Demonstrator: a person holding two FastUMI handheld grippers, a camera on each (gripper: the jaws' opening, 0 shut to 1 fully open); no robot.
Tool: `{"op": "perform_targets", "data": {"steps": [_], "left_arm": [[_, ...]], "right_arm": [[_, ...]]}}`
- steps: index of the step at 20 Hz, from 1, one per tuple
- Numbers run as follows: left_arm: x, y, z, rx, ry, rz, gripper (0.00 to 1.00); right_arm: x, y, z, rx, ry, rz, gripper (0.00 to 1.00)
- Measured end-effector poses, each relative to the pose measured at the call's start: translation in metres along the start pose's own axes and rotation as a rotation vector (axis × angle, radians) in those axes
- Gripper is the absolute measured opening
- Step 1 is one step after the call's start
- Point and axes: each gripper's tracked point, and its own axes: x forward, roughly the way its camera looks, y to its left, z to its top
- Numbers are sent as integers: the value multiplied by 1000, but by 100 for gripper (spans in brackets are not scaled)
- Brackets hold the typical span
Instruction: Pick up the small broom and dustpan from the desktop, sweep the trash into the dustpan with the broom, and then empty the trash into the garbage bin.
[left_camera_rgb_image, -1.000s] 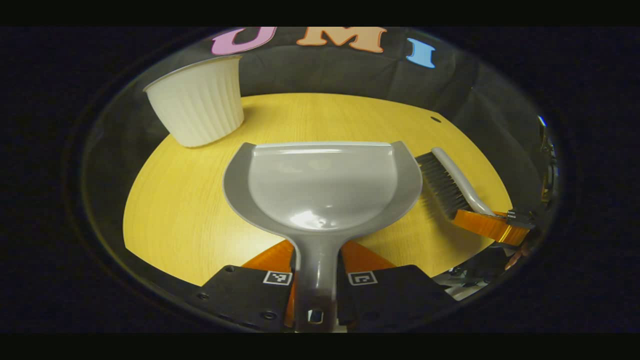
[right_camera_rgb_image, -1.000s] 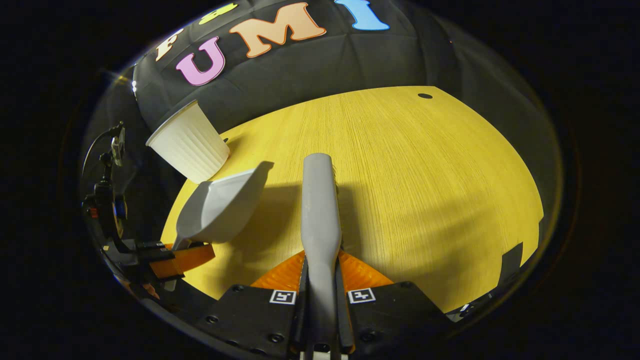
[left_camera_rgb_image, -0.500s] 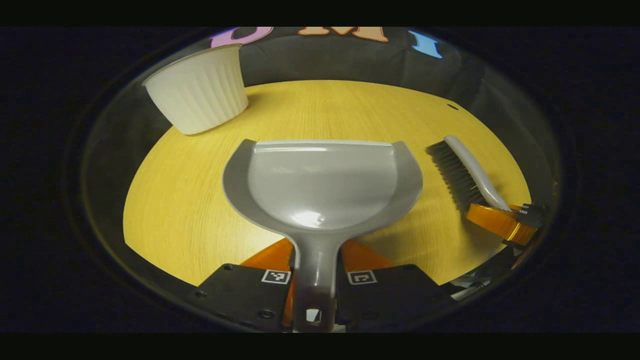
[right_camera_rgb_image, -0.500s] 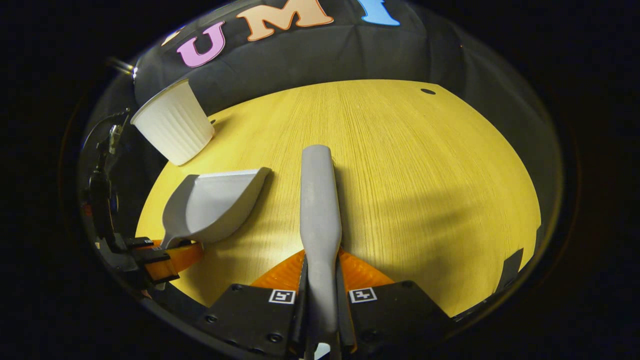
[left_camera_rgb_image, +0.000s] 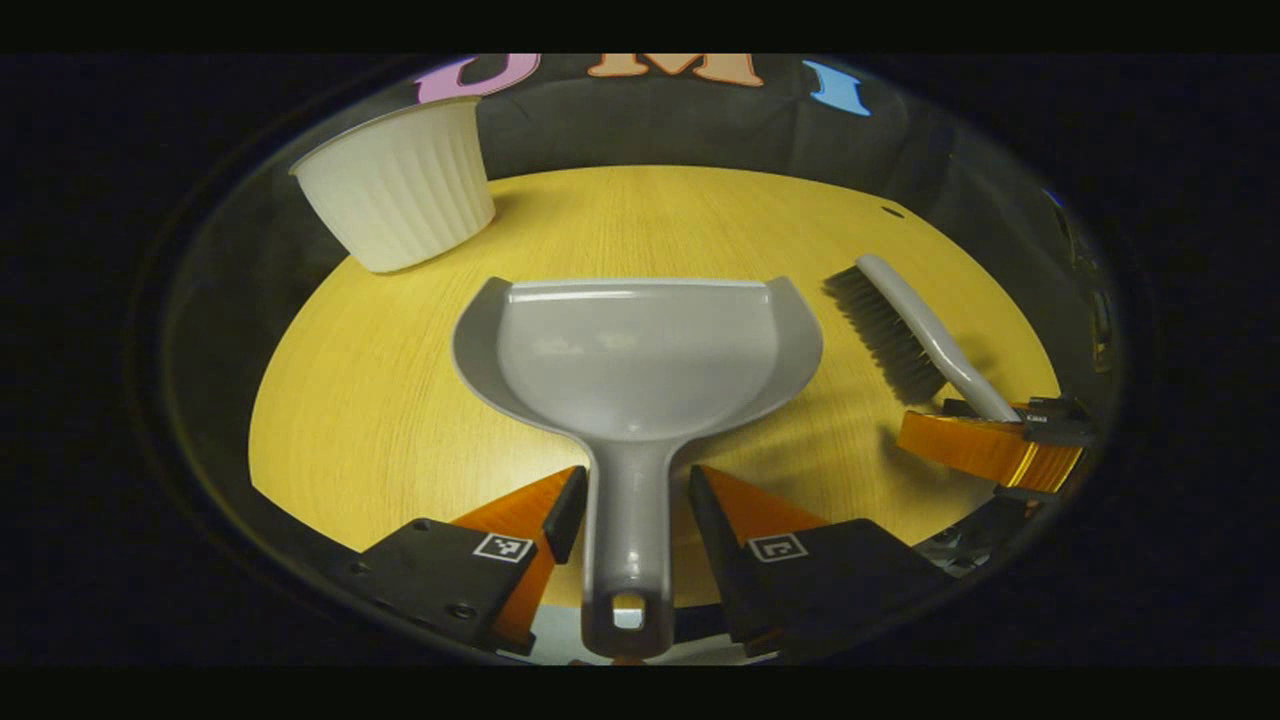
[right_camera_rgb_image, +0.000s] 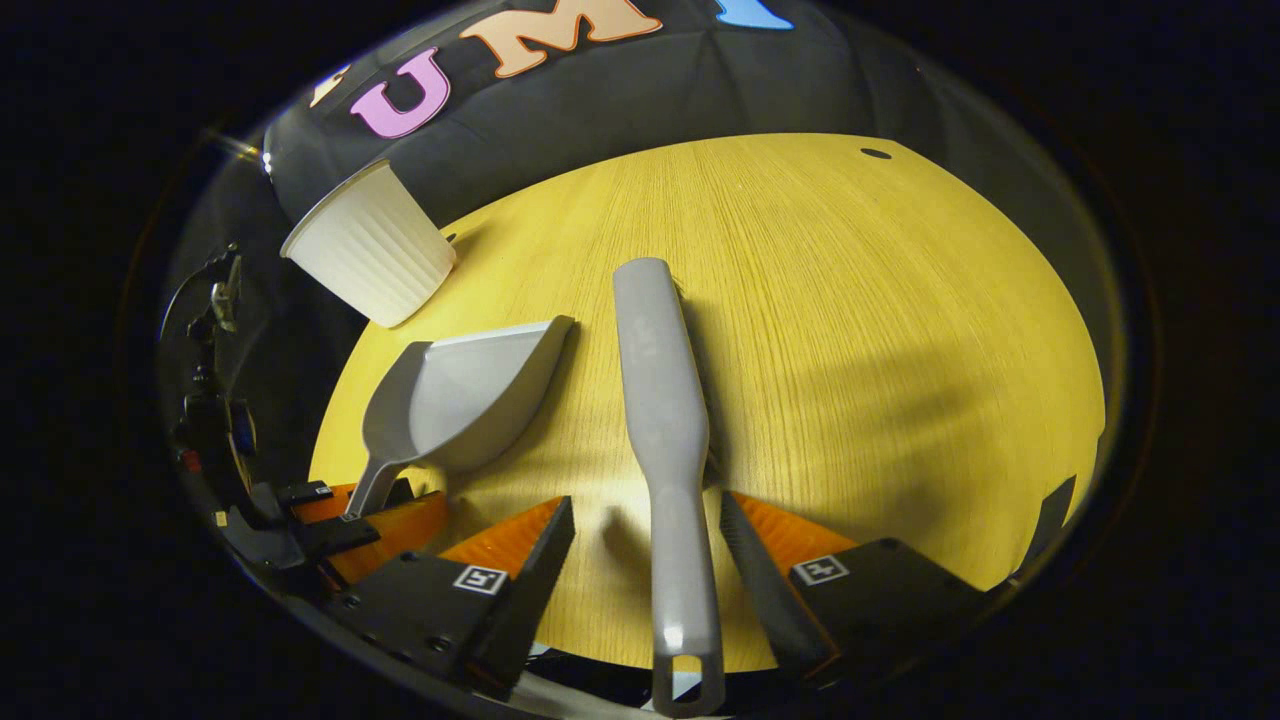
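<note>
The dustpan lies flat on the desk, and its handle runs back toward 6 o'clock, straight through the gap of the left gripper. These jaws are spread and stand apart from the handle on both sides, so nothing pinches it. The pan looks empty, and its open lip points to 12 o'clock. At 10 o'clock stands the white ribbed garbage bin, well apart from the pan.

The broom also lies on the desk, its long axis from 12 to 6 o'clock, slightly tilted, with the handle between the fingers of the right gripper. These jaws are spread too and do not touch it. I judge each gripper is nearest to its own tool, so any next move is a straight pull back along the handle.
</note>
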Motion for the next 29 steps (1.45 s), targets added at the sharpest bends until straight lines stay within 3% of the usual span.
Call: {"op": "perform_targets", "data": {"steps": [3, 4, 11, 14, 17, 19, 23, 25, 29], "left_arm": [[-21, -1, 4, 15, -71, -4, 94], [-32, -1, 8, 15, -99, 6, 98], [-130, -50, 94, 81, -418, -99, 95], [-176, -124, 162, 92, -664, -265, 95], [-221, -189, 222, 70, -921, -359, 94], [-235, -221, 248, 35, -1022, -353, 92], [-245, -275, 260, -23, -1072, -315, 93], [-251, -283, 256, -36, -1085, -278, 93], [-275, -255, 264, -86, -1146, -168, 92]], "right_arm": [[-15, 4, 7, 21, -35, 29, 92], [-24, 7, 13, 40, -54, 46, 93], [-125, 8, 84, 154, -324, 239, 93], [-177, -22, 125, 210, -491, 290, 93], [-227, -78, 139, 215, -625, 264, 92], [-261, -126, 150, 220, -698, 231, 92], [-322, -205, 167, 244, -842, 148, 92], [-360, -211, 177, 191, -919, 126, 92], [-416, -177, 172, 45, -1035, 168, 92]]}}
